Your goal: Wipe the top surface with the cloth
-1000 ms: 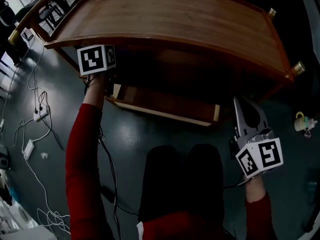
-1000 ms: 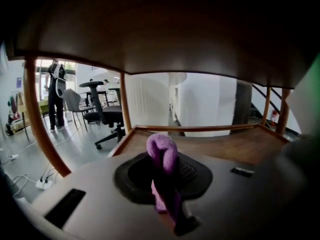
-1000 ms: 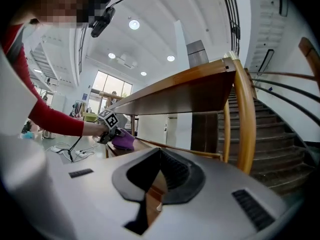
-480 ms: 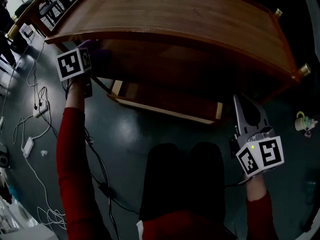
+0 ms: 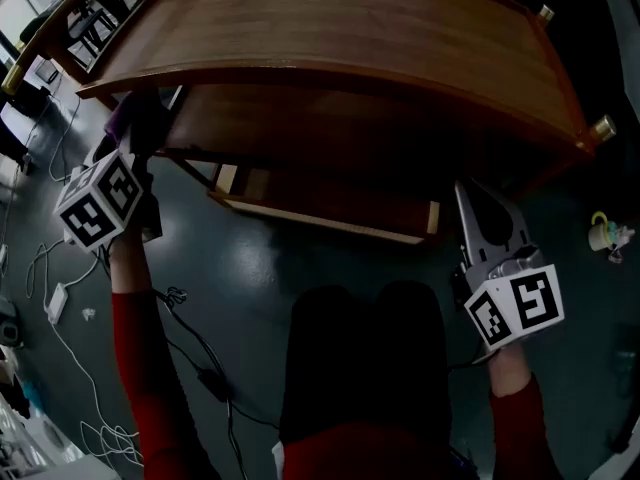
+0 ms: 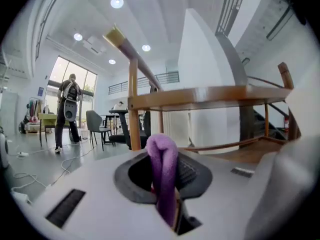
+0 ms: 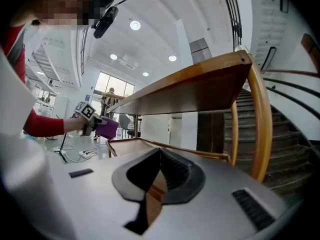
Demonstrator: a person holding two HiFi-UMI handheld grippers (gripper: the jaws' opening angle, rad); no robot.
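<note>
The wooden table's top surface [image 5: 340,28] fills the upper part of the head view, with a lower shelf [image 5: 330,213] beneath it. My left gripper [image 5: 135,133] is at the table's front left corner, below the top's edge, shut on a purple cloth [image 5: 122,118]. In the left gripper view the cloth [image 6: 162,169] stands folded between the jaws, under the table's edge [image 6: 200,96]. The right gripper view shows that cloth [image 7: 107,128] far off. My right gripper [image 5: 478,213] is shut and empty, low at the front right, pointing at the shelf.
Cables and a power strip [image 5: 58,293] lie on the dark floor at left. A small cup-like object [image 5: 607,238] sits on the floor at right. A standing person [image 6: 67,111] and chairs [image 6: 97,126] are in the background. Stairs [image 7: 290,134] rise behind the table.
My left gripper has come out from under the table's front edge, moving left and down toward the corner with the cloth. The right gripper has barely moved.
</note>
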